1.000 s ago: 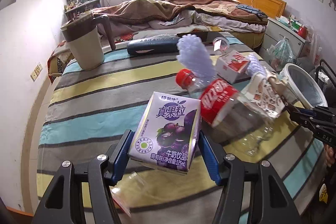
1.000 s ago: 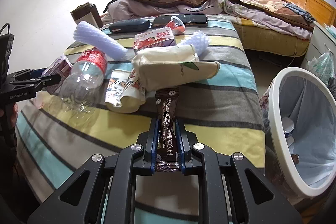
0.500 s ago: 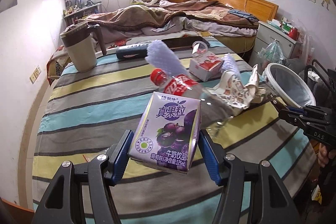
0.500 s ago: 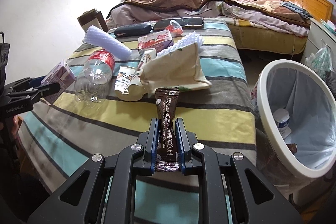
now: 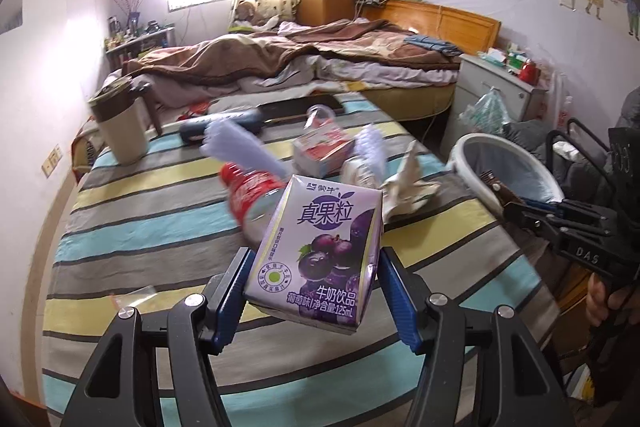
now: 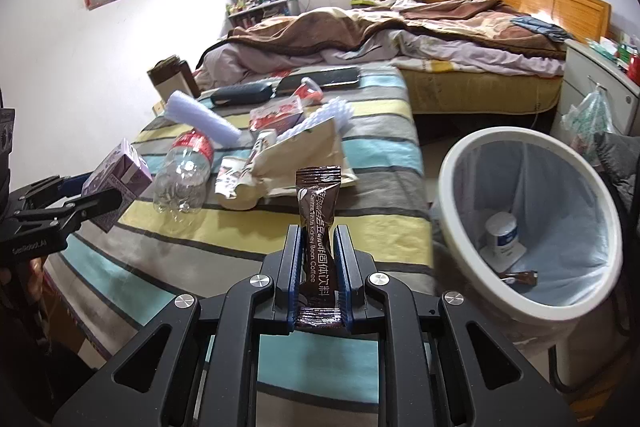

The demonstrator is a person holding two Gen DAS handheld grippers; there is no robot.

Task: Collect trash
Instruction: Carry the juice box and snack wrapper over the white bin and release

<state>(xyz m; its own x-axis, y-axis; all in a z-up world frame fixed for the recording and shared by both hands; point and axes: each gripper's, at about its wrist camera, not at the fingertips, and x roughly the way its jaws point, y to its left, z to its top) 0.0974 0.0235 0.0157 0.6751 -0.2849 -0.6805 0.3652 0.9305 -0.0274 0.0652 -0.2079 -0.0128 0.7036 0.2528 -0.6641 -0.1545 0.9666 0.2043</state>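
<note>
My left gripper point(image 5: 314, 291) is raised, its blue-padded fingers point(image 5: 234, 291) spread wide and clamped on something broad between them. My right gripper point(image 6: 319, 279) points forward, its fingers nearly together and pinching something thin that stands upright between the pads.

purple milk carton point(image 5: 320, 251) reads "真果粒" and "125ml"; brown sachet point(image 6: 318, 223) reads "white kidney bean coffee".
</note>
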